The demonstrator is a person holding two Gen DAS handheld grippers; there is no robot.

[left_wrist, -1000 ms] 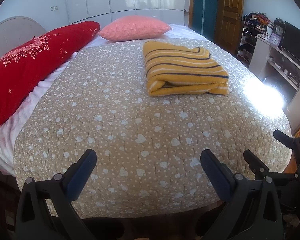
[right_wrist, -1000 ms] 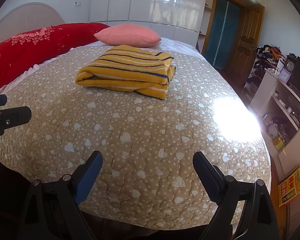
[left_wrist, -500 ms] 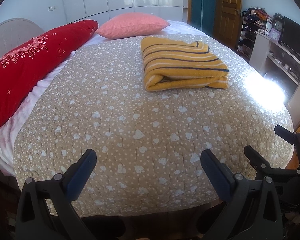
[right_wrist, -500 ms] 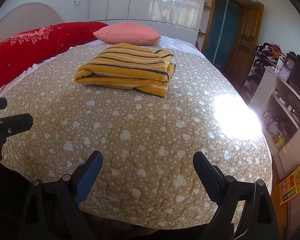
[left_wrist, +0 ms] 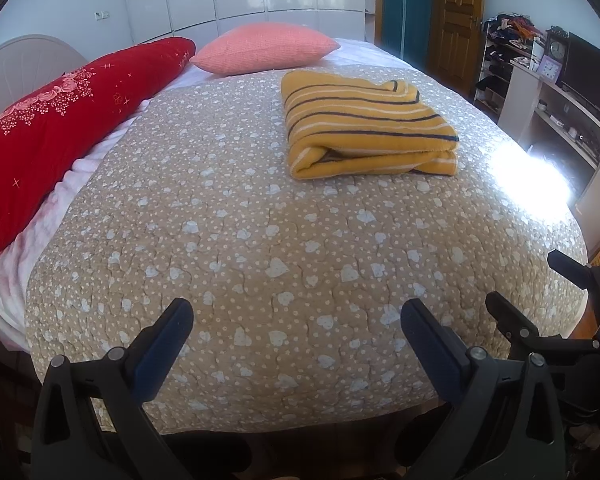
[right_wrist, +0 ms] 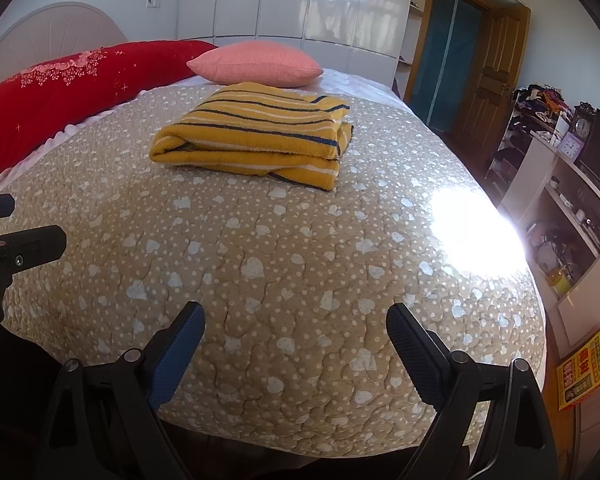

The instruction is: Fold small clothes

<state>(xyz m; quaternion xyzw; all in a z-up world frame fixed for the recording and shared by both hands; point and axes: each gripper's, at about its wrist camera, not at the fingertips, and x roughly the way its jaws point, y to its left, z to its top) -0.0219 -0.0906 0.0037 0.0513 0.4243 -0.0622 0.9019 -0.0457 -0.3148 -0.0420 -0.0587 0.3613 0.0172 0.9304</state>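
A yellow garment with dark and white stripes (left_wrist: 364, 124) lies folded into a neat rectangle on the far middle of the bed; it also shows in the right wrist view (right_wrist: 256, 134). My left gripper (left_wrist: 296, 320) is open and empty, hovering over the bed's near edge, well short of the garment. My right gripper (right_wrist: 295, 324) is open and empty too, also at the near edge. The right gripper shows at the right of the left wrist view (left_wrist: 540, 296), and part of the left gripper at the left of the right wrist view (right_wrist: 16, 240).
The beige heart-print quilt (left_wrist: 260, 220) covers the bed. A long red pillow (left_wrist: 60, 120) and a pink pillow (left_wrist: 264, 48) lie at the head. A white shelf unit with a TV and clocks (left_wrist: 560, 92) stands right. A bright sun patch (right_wrist: 476, 236) hits the quilt.
Both grippers have drawn back and risen slightly from the folded garment, staying open. The garment has not moved.
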